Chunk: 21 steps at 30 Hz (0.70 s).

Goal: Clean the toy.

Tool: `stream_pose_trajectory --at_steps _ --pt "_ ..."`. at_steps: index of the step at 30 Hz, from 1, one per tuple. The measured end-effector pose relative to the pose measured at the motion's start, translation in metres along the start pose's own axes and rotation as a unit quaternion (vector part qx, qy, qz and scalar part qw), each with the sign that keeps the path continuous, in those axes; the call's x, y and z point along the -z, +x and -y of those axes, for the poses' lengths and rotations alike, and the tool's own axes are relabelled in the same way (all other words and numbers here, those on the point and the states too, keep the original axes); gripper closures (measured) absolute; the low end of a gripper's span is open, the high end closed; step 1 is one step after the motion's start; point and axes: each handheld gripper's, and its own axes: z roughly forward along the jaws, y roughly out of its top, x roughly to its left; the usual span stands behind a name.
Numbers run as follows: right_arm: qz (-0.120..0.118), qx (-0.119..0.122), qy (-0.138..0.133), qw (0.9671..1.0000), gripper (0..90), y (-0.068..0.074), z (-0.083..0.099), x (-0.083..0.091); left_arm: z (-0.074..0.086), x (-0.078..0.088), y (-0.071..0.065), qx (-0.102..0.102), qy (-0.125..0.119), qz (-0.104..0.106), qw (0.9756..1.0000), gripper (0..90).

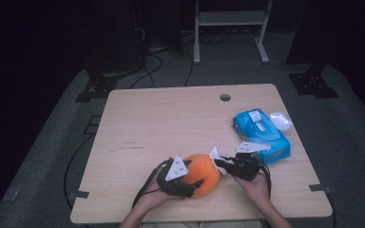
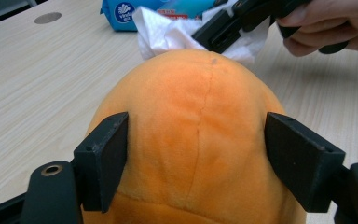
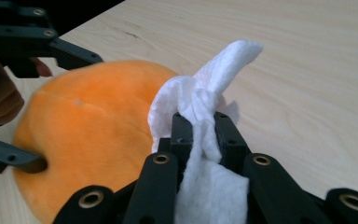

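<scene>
One orange plush ball (image 1: pixel 202 175), round, fuzzy, with a stitched seam over the top, is seen near the 6 o'clock edge of the pale wood-grain worktop (image 1: pixel 171 118). It is clamped by the left claw (image 1: pixel 189 182), whose two flat black pads are pressed against the ball's sides, spread wide around the soft body; in the left gripper view a pad (image 2: pixel 103 160) is dented slightly into the plush. One white wipe (image 3: pixel 200 116), crinkled and soft, is pinched in the right claw (image 3: pixel 199 128), jaws nearly together on the bunched cloth, one end sticking up past the tips. The wipe is held against the ball's side at about 3 o'clock of the ball. One blue plastic wipes pack (image 1: pixel 260 134), glossy, with a white flap lid, lies at 2 o'clock of the ball, near the right hand (image 1: pixel 256 183). One small pale rounded object (image 1: pixel 281 119), blurred, sits just at 2 o'clock of the pack. One round hole (image 1: pixel 225 97) is counted in the worktop near its 12 o'clock edge.
</scene>
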Motion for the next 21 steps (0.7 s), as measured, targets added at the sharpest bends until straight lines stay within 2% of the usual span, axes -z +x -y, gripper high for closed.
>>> stream_pose_trajectory --at_steps 3,6,8,10,12,14,16,18,19,21 --pt "0.005 0.015 -0.003 0.9999 79.6 0.007 -0.006 0.003 0.002 0.001 0.002 0.002 0.000 0.003 1.0000 24.1" --pt "-0.014 0.027 -0.020 0.9994 79.6 0.016 -0.012 0.007 0.003 0.002 0.004 0.010 -0.001 0.006 0.9999 24.2" --pt "-0.013 0.032 -0.018 0.9993 79.6 0.018 -0.012 0.006 0.003 0.002 0.006 0.009 0.002 0.006 0.9999 24.2" --pt "-0.012 0.021 -0.013 0.9996 79.6 0.012 -0.008 0.004 0.003 0.003 0.009 0.013 0.004 0.006 0.9999 24.3" --pt "0.004 0.014 -0.001 0.9999 79.6 0.005 -0.003 0.002 0.004 0.003 0.012 0.022 0.003 0.006 0.9997 24.2" --pt "0.008 -0.003 0.009 0.9999 79.6 -0.002 0.001 0.000 0.006 0.004 0.014 0.030 -0.001 0.007 0.9995 24.2" --pt "0.009 -0.001 0.011 0.9999 79.6 -0.002 0.001 0.000 0.006 0.004 0.013 0.029 -0.001 0.008 0.9995 24.2" --pt "0.004 0.005 -0.003 1.0000 79.5 0.004 -0.005 0.003 0.006 0.004 0.013 0.024 0.000 0.009 0.9997 24.2" --pt "-0.006 0.011 -0.013 0.9998 79.5 0.009 -0.009 0.005 0.006 0.003 0.012 0.024 -0.003 0.009 0.9997 24.2" --pt "-0.018 0.030 -0.024 0.9991 79.5 0.018 -0.014 0.008 0.005 0.001 0.010 0.019 -0.002 0.010 0.9998 24.1"
